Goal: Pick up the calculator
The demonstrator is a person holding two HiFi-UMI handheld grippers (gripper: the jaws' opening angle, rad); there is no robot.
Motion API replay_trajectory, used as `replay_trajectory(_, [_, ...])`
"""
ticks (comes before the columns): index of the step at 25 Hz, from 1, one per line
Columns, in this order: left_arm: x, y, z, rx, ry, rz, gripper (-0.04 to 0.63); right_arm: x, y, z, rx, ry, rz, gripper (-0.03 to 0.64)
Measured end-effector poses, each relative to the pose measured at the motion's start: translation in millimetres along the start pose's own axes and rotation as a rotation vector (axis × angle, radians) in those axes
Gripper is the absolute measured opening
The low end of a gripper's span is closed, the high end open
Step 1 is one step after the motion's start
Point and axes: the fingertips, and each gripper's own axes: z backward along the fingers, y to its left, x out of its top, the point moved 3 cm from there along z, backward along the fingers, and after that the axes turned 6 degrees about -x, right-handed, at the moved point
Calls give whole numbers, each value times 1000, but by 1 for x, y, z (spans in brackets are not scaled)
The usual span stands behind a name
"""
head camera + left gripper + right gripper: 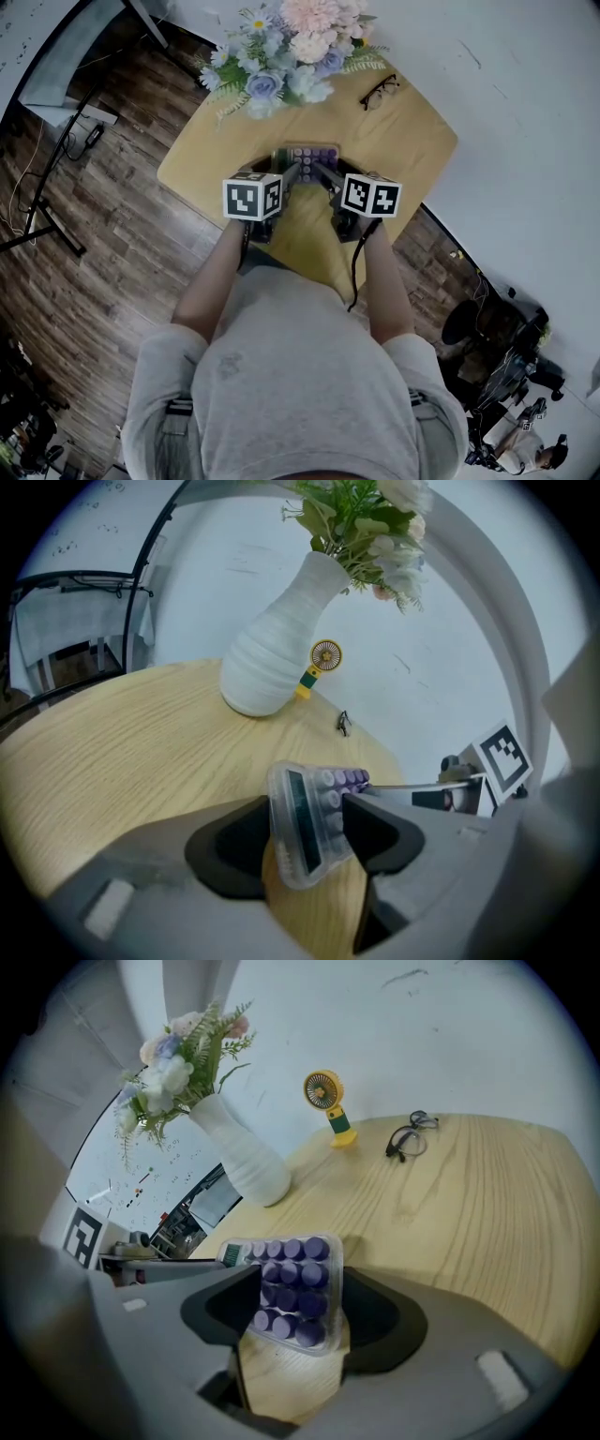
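The calculator (310,155), clear-cased with purple keys, is over the round wooden table (412,141) between both grippers. In the left gripper view its display end (302,822) stands tilted between the jaws, and my left gripper (309,834) is shut on it. In the right gripper view the key end (295,1297) lies between the jaws of my right gripper (300,1314). That gripper is open, its pads close beside the case. From the head view, the left gripper (286,175) and right gripper (328,175) reach in side by side.
A white vase (270,658) of flowers (291,47) stands at the table's far side. A small yellow fan (328,1101) is beside it and a pair of glasses (380,91) lies to the right. The table's edges drop to a wooden floor (103,216).
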Motion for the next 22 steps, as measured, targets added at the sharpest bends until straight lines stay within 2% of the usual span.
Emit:
replay_trajectory(6, [16,-13,5,9,-29,-104,245,12,7,17,-41,-106,13,266])
replay_trajectory(12, [23,-25,9,8,-58,-159,245,29,16,41,-82,-207,94,262])
replay_trajectory(22, [44,-63,28,-28,-154,-214,245,49,30,90,-123,-360,179,261])
